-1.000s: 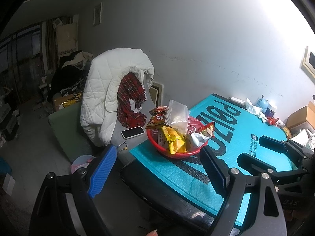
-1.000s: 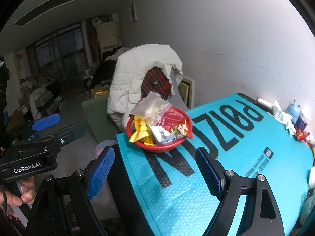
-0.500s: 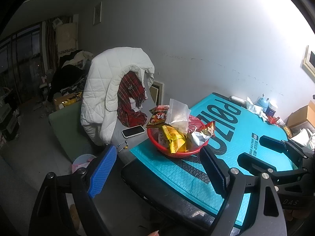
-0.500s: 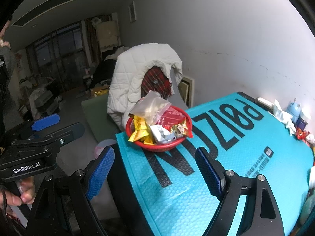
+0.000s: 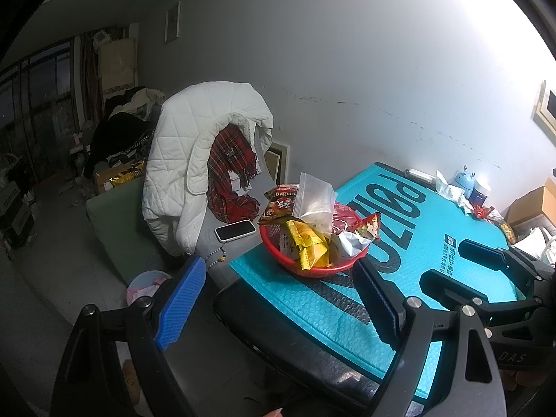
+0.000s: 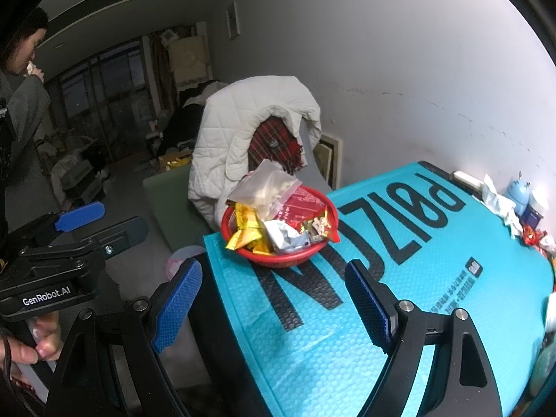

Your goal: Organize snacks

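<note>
**Little has moved near the basket**

Over the last second we see almost no change — the red basket (image 6: 278,239) of snack packets (image 5: 307,243) stays at the counter (image 6: 434,295) corner. Left gripper (image 5: 281,302) and right gripper (image 6: 274,299) keep their fingers wide apart, empty, short of the basket.

We see a scuffed white wall (image 5: 347,69) on the right, dark windows (image 6: 104,87) far left, a grey floor (image 5: 52,243), and a chair draped with a white quilted coat (image 5: 194,160).
</note>
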Motion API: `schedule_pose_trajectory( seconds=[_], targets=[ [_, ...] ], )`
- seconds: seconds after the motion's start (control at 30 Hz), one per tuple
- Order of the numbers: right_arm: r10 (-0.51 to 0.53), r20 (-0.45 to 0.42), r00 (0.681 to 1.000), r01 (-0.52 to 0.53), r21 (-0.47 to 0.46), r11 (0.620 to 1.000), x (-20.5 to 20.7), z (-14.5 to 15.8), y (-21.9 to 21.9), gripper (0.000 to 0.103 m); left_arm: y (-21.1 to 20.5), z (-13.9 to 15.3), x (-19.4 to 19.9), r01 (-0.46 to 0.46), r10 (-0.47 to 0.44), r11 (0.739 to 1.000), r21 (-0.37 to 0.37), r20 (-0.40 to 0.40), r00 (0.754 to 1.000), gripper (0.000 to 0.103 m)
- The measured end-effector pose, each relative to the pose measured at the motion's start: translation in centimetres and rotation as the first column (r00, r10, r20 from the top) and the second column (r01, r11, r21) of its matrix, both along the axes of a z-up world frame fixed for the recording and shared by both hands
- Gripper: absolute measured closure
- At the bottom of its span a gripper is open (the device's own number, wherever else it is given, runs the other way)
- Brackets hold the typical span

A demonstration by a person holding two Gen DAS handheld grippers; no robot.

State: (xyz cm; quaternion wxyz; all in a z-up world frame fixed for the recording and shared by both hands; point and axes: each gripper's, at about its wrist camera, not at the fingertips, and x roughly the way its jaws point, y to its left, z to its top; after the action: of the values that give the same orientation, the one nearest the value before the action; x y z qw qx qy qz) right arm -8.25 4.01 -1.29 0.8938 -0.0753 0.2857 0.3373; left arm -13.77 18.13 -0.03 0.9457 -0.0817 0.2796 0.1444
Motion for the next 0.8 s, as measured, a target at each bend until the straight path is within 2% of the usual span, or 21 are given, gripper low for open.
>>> schedule_pose_trajectory(
  seconds=[0.8],
  targets=[
    [-0.004,-0.009,1.0,0.004,-0.007,1.0,0.39,-0.19,0.1,0.018,0.32,-0.38,0.19,-0.01,0.009,1.0,-0.009,-0.013,1.0,0.017]
  ],
)
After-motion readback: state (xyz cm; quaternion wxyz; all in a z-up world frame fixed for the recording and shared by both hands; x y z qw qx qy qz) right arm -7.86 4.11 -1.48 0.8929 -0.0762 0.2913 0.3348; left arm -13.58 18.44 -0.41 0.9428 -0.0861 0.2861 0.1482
